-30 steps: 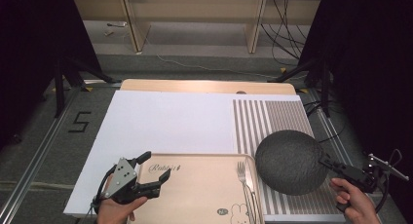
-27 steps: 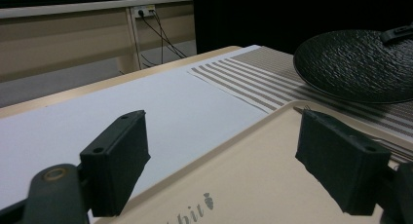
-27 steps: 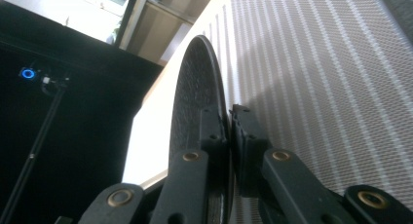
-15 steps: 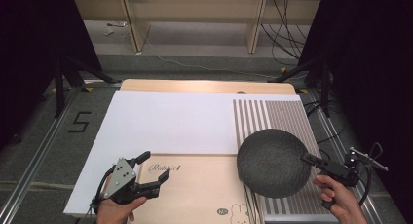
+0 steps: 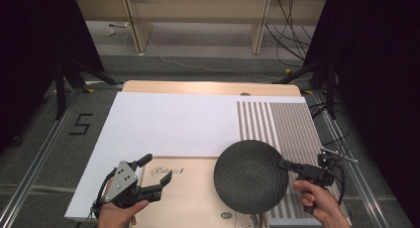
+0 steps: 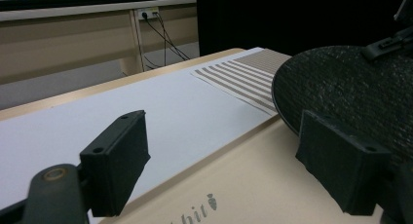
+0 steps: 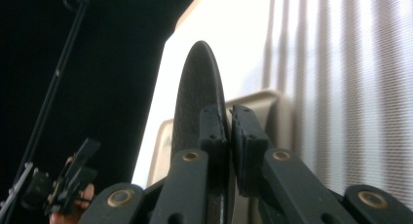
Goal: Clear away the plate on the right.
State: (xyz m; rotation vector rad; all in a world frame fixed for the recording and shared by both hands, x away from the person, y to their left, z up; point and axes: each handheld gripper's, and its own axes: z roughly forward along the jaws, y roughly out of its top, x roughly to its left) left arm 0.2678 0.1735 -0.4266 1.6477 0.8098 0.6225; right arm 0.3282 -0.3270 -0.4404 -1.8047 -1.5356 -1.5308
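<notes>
Your right gripper [image 5: 289,164] has its jaws clamped on the rim of a dark, rough-textured plate [image 5: 251,175]; in the right gripper view the plate [image 7: 197,102] stands edge-on between the two closed jaws. You hold the plate near the front right corner of the surface, over the right end of a pale wooden tray [image 5: 190,198] and the near edge of a striped mat [image 5: 277,124]. Whether it touches the tray cannot be told.

Your left gripper [image 5: 151,171] rests at the front left, over the tray's left end, with its jaws spread wide and nothing between them; in the left gripper view the plate [image 6: 350,92] lies just beyond the right jaw.

The tray bears cursive black writing [image 5: 167,170] that looks like "Rabbit"; the left gripper view shows its last letters, "hit", with a small carrot mark [image 6: 197,212]. A small round logo [image 5: 227,215] sits near the tray's front edge, too small to read.

A white sheet [image 5: 168,121] covers most of the light wood surface [image 5: 208,86]. On the grey floor to the left, black tape forms a "5" [image 5: 80,124]. Beyond the far edge stands a wooden shelf unit [image 5: 198,10], with cables [image 5: 287,34] trailing on the floor and black curtains on both sides.
</notes>
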